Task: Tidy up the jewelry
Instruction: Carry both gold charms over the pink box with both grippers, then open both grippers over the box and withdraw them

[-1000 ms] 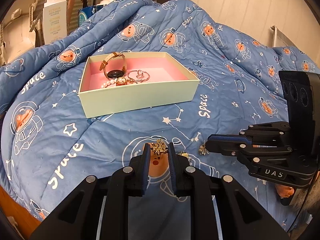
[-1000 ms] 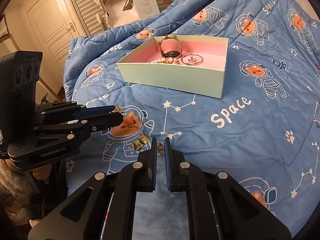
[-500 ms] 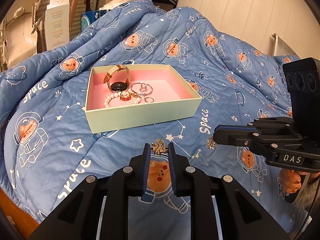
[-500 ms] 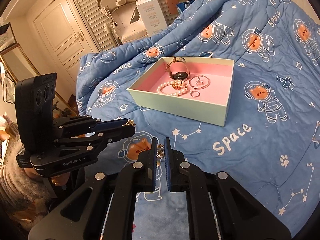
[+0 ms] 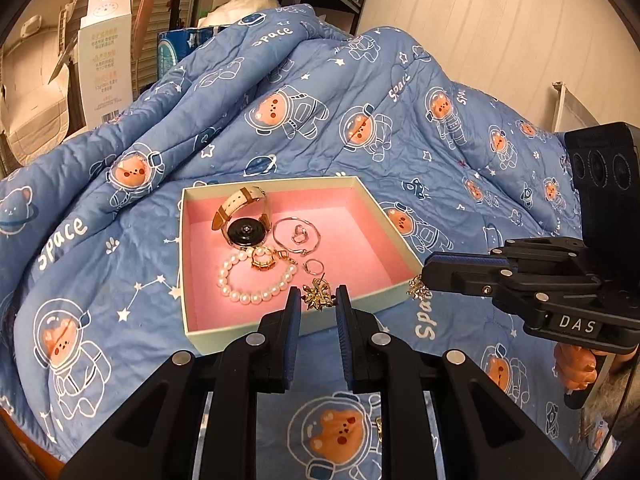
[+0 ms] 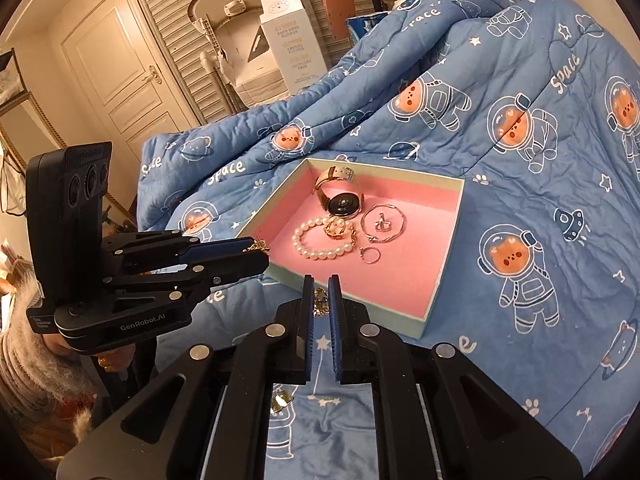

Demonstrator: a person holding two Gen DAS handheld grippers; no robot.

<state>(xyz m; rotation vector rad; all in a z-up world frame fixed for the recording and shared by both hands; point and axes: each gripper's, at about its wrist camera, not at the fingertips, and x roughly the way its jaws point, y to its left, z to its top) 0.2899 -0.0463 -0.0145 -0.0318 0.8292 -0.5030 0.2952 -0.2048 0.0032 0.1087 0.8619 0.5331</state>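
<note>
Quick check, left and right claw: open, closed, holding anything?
Left claw: closed on a gold star-shaped earring.
Right claw: closed on a matching gold earring.

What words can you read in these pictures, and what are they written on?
"DAS" – on the right gripper.
"GenRobot.AI" – on the left gripper.
"Space" – printed many times on the blue quilt.
The tall white carton has orange lines of print, too blurred to read.
The blue box behind the quilt has print too small to read.
</note>
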